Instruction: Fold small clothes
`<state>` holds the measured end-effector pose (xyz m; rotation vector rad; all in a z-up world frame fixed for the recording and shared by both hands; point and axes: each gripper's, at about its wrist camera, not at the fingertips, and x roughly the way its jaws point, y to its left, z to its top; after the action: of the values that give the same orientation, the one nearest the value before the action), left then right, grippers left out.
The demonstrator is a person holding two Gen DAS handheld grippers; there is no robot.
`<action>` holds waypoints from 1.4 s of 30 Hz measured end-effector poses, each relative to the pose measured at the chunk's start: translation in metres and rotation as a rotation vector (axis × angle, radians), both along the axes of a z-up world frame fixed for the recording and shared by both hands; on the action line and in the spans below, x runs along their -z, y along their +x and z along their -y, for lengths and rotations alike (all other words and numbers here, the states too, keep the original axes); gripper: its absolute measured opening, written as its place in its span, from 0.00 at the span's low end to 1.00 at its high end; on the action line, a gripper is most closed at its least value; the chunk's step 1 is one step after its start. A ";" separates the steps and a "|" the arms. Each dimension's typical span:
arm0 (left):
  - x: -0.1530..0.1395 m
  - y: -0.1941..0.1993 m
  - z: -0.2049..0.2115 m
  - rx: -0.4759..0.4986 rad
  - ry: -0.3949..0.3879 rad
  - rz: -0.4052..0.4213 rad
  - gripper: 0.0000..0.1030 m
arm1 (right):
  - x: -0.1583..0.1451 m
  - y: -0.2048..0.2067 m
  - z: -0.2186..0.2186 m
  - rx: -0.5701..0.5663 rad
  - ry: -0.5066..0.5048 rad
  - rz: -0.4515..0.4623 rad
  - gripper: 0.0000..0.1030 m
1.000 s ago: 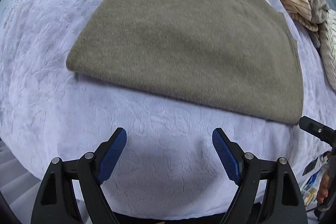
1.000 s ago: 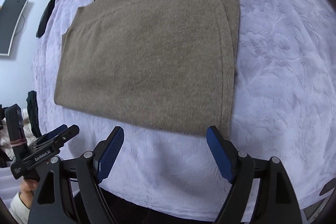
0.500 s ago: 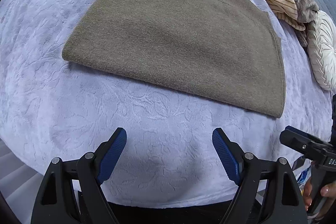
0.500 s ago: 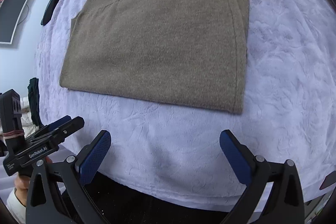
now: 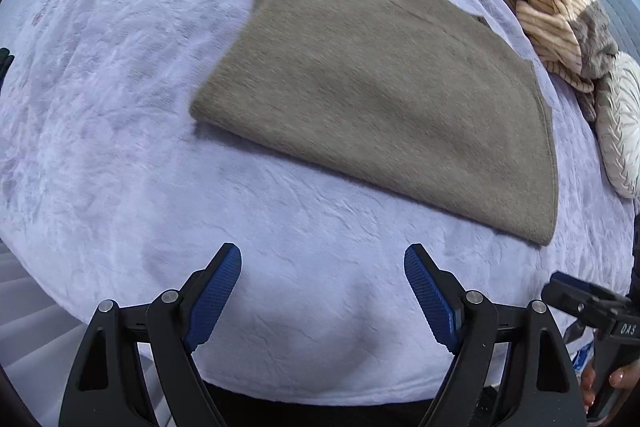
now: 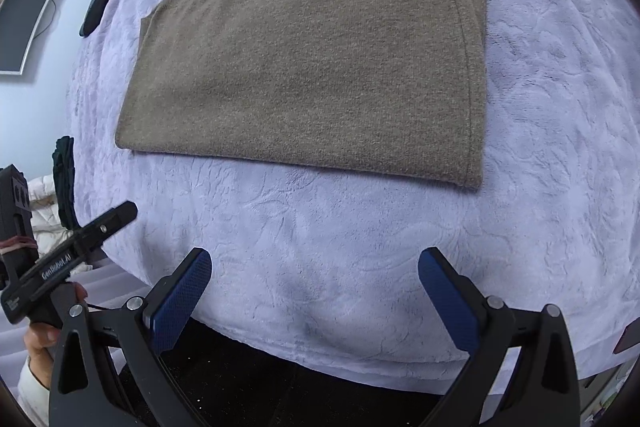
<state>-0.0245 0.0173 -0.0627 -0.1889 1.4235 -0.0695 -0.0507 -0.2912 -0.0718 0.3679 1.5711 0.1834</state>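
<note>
An olive-brown knit sweater (image 6: 312, 67) lies folded into a flat rectangle on a lavender plush blanket (image 6: 360, 247). Over the last second both tools have backed off toward the blanket's near edge. The left gripper (image 5: 322, 267) and the right gripper (image 6: 314, 271) hover apart from the cloth, blue pads spread wide, holding nothing. This fold looks finished. A striped beige garment (image 5: 540, 11) waits bunched nearby.

Sweater (image 6: 312, 67): matt olive knit, fine-ribbed.
Blanket (image 6: 540, 147): plush lavender, crinkle-embossed.
Gripper pads (image 5: 214, 301): blue, textured rubber.
Arms (image 5: 120, 359): matt black plastic.
</note>
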 end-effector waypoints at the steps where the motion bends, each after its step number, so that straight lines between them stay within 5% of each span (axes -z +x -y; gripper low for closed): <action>1: -0.002 0.006 -0.009 -0.005 -0.006 0.018 0.82 | -0.001 0.000 -0.002 -0.001 -0.001 0.001 1.00; 7: -0.003 0.053 -0.063 0.055 -0.095 0.108 0.82 | 0.000 -0.003 -0.022 0.004 -0.004 -0.008 1.00; 12: 0.020 0.092 -0.066 0.244 -0.151 0.099 0.81 | 0.006 -0.007 -0.046 0.028 -0.018 -0.017 1.00; 14: 0.030 0.103 -0.064 0.308 -0.170 0.080 0.69 | 0.009 -0.008 -0.057 0.036 -0.023 -0.024 1.00; 17: 0.042 0.109 -0.064 0.349 -0.194 0.052 0.67 | 0.014 -0.010 -0.075 0.042 -0.024 -0.036 1.00; 21: 0.053 0.111 -0.076 0.351 -0.258 0.014 0.39 | 0.016 -0.011 -0.099 0.040 -0.016 -0.032 1.00; 24: 0.053 0.116 -0.087 0.330 -0.339 -0.002 0.09 | 0.014 -0.010 -0.113 0.035 -0.006 -0.025 0.96; 28: 0.046 0.117 -0.095 0.330 -0.371 0.005 0.08 | 0.011 -0.003 -0.129 0.003 -0.011 -0.021 0.72; 32: 0.055 0.102 -0.103 0.377 -0.285 0.001 0.07 | 0.007 0.003 -0.138 -0.023 -0.018 -0.016 0.71; 36: 0.074 0.093 -0.118 0.330 -0.317 -0.019 0.07 | 0.012 0.005 -0.142 -0.043 -0.028 -0.033 0.71; 42: 0.061 0.084 -0.121 0.293 -0.299 0.036 0.07 | 0.015 0.006 -0.148 -0.059 -0.035 -0.056 0.71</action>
<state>0.0593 0.1380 -0.1240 -0.2223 1.3921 -0.5255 -0.0452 -0.1434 -0.0865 0.3020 1.6399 0.1929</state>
